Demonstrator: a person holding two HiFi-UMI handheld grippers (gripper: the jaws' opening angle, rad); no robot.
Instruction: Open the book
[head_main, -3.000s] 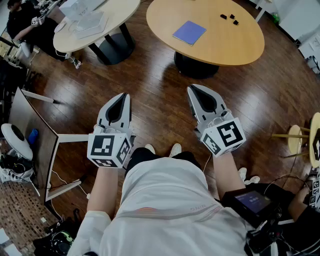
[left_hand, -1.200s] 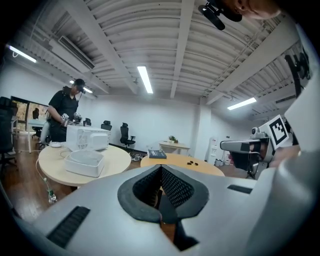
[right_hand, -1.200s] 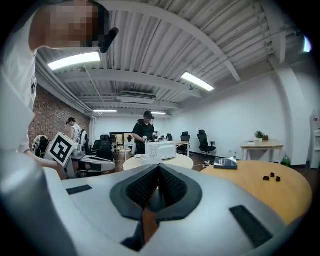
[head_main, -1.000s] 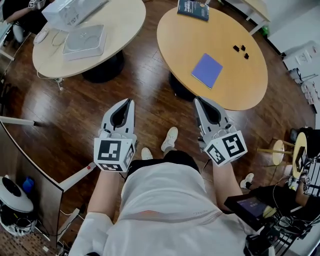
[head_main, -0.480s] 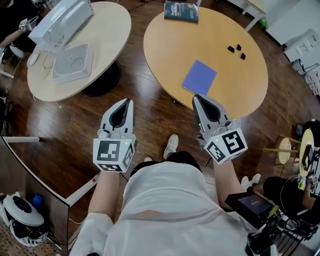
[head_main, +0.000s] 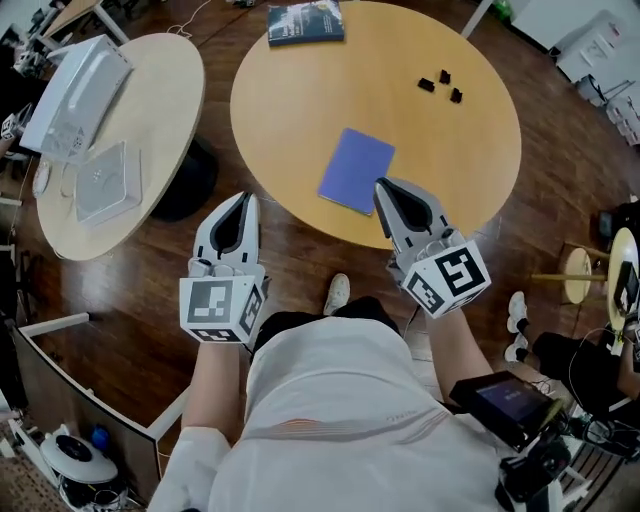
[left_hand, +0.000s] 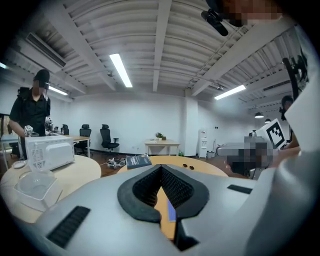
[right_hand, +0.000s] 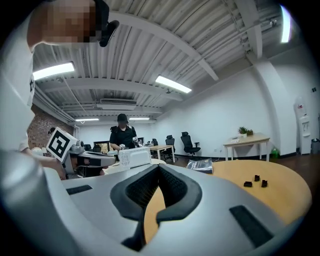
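A thin purple-blue book (head_main: 356, 170) lies closed and flat near the front edge of the round wooden table (head_main: 300, 110). My right gripper (head_main: 382, 186) is shut and holds nothing; in the head view its tip overlaps the book's near right corner. My left gripper (head_main: 243, 198) is shut and empty too, and stands over the floor just short of the table's edge, left of the book. In the left gripper view a sliver of the book (left_hand: 171, 211) shows below the closed left gripper (left_hand: 161, 167). The right gripper (right_hand: 159, 167) shows only tabletop beneath its closed tips.
A dark-covered second book (head_main: 305, 22) lies at the table's far edge, and several small black pieces (head_main: 440, 85) sit at the right. A second round table (head_main: 150, 110) on the left carries a white appliance (head_main: 72, 95) and a tray (head_main: 100, 182). A person (left_hand: 30, 115) stands beyond it.
The person has walked up to the round table, so the purple-blue book has come from far ahead to right under the right gripper's tip. Both grippers have stayed shut and empty.
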